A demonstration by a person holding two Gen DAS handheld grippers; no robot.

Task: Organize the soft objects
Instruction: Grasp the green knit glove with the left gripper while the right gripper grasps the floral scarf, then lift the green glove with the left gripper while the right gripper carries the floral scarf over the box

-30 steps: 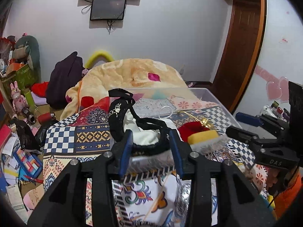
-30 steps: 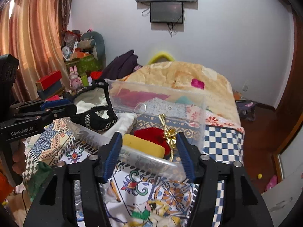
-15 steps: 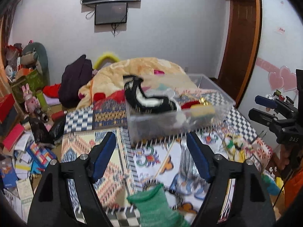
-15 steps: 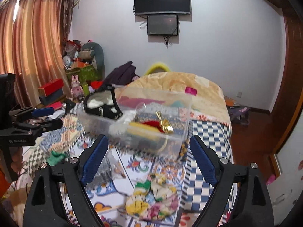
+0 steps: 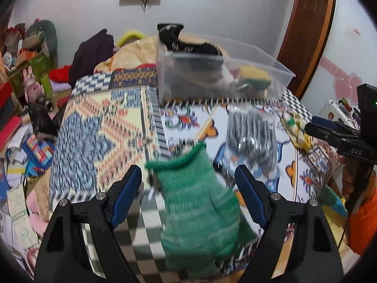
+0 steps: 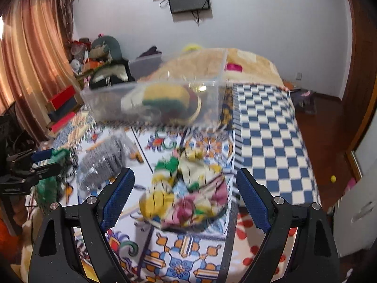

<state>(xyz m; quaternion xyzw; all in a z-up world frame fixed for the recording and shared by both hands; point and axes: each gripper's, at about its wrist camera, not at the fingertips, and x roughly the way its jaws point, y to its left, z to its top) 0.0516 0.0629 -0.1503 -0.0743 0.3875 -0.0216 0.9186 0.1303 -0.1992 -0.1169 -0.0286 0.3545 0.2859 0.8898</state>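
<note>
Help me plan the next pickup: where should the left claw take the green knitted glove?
Probably across the palm of the green knitted glove, coming straight down from above. It lies flat on the patterned bedspread, lengthwise between the open fingers of the left claw.

Even indoor light, strong motion blur throughout, fisheye bending with dark corners, warm glow through curtains.

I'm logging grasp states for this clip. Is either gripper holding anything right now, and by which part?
Nothing is held. The left gripper is open around the green knit glove; the right gripper is open around the floral cloth bundle. Both lie on the patterned bedspread.
</note>
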